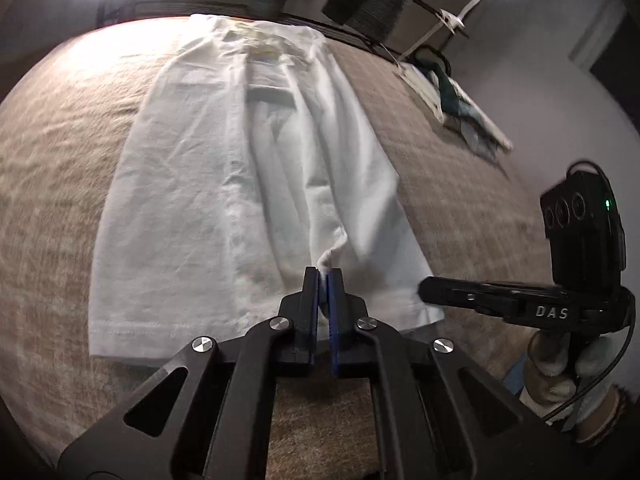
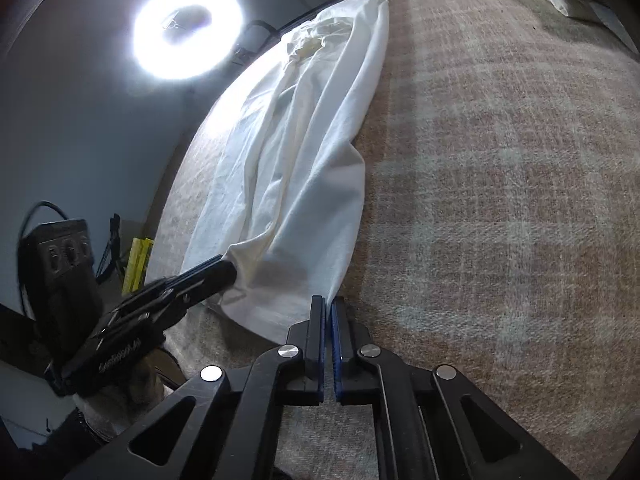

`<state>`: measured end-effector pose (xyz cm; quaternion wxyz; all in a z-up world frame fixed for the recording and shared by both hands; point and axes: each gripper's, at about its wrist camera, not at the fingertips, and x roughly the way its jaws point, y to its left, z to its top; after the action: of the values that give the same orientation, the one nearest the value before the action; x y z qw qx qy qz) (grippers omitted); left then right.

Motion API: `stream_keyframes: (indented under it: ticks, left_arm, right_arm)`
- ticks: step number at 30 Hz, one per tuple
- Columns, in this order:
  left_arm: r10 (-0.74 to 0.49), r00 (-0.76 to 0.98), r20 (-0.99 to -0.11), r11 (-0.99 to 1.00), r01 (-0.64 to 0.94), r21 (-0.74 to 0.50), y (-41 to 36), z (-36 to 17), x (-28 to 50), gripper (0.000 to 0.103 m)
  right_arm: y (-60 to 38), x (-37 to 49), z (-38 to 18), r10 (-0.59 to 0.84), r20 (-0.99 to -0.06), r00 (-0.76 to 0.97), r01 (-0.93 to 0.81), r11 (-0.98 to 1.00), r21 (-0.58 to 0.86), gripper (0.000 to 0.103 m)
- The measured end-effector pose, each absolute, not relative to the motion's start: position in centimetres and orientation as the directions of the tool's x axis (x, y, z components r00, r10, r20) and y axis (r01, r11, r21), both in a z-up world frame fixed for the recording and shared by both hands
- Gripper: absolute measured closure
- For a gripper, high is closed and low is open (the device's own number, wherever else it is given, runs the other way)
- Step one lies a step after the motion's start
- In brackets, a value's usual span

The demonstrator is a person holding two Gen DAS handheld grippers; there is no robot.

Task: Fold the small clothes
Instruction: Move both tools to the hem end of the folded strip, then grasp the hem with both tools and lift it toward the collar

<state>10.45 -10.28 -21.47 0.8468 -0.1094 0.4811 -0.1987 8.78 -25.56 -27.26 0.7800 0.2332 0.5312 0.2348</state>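
A small white garment [image 1: 192, 200] lies lengthwise on a beige checked table cover [image 1: 460, 200], its hem toward me. My left gripper [image 1: 324, 274] is shut on a raised pinch of its fabric just above the hem. In the left wrist view my right gripper [image 1: 422, 291] comes in from the right and meets the hem's right corner. The right wrist view has the garment [image 2: 304, 152] stretching away, with my right gripper [image 2: 329, 303] shut on that corner's edge. To its left, my left gripper [image 2: 229, 268] grips a fold that lifts the cloth.
A ring light [image 2: 188, 28] glares beyond the table's far left edge. Other folded clothes [image 1: 452, 96] lie at the far right of the table. A gloved hand [image 1: 560, 364] holds the right gripper's handle. Checked cover [image 2: 500, 200] spreads to the right of the garment.
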Motion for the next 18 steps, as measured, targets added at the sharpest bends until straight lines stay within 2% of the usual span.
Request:
stream_keyframes:
  ticks: [4,8,11,12,13,14,15,17,18]
  left_arm:
    - [-0.412,0.452,-0.791,0.911,0.202,-0.359,-9.4,-22.6,9.6,0.101]
    - [-0.401,0.452,-0.797,0.916,0.233,-0.328,-10.0,-22.4,9.2,0.101]
    - [-0.391,0.456,-0.8,0.919,0.24,-0.312,-9.4,-21.4,8.6,0.09]
    - [-0.381,0.473,-0.795,0.923,0.237,-0.302,-8.9,-21.0,8.3,0.081]
    - [-0.36,0.499,-0.788,0.932,0.229,-0.281,-8.1,-20.4,7.9,0.064]
    - [-0.335,0.527,-0.781,0.942,0.212,-0.262,-7.0,-19.9,7.5,0.054]
    - [-0.313,0.552,-0.773,0.95,0.188,-0.25,-5.9,-19.5,7.3,0.042]
    - [-0.259,0.577,-0.775,0.966,0.136,-0.222,-3.4,-19.2,7.3,0.041]
    - [-0.232,0.569,-0.789,0.972,0.109,-0.208,-2.3,-19.5,7.7,0.041]
  right_arm:
    - [-26.2,7.3,-24.8,0.655,-0.659,0.37,-0.177,0.746,0.642,0.103]
    - [-25.6,7.2,-26.4,0.607,-0.72,0.336,-0.145,0.789,0.597,0.103]
    - [-25.6,7.2,-26.4,0.598,-0.724,0.343,-0.145,0.796,0.588,0.098]
    - [-25.8,7.1,-26.0,0.603,-0.716,0.351,-0.154,0.792,0.591,0.082]
    - [-26.0,7.0,-25.6,0.604,-0.707,0.368,-0.161,0.79,0.591,0.06]
    - [-26.4,6.8,-25.4,0.599,-0.702,0.386,-0.169,0.793,0.585,0.055]
    - [-26.3,6.7,-25.3,0.604,-0.696,0.387,-0.178,0.79,0.586,0.055]
    - [-26.0,6.9,-25.7,0.613,-0.698,0.369,-0.18,0.784,0.594,0.057]
    - [-25.8,7.0,-26.0,0.617,-0.703,0.355,-0.178,0.783,0.597,0.062]
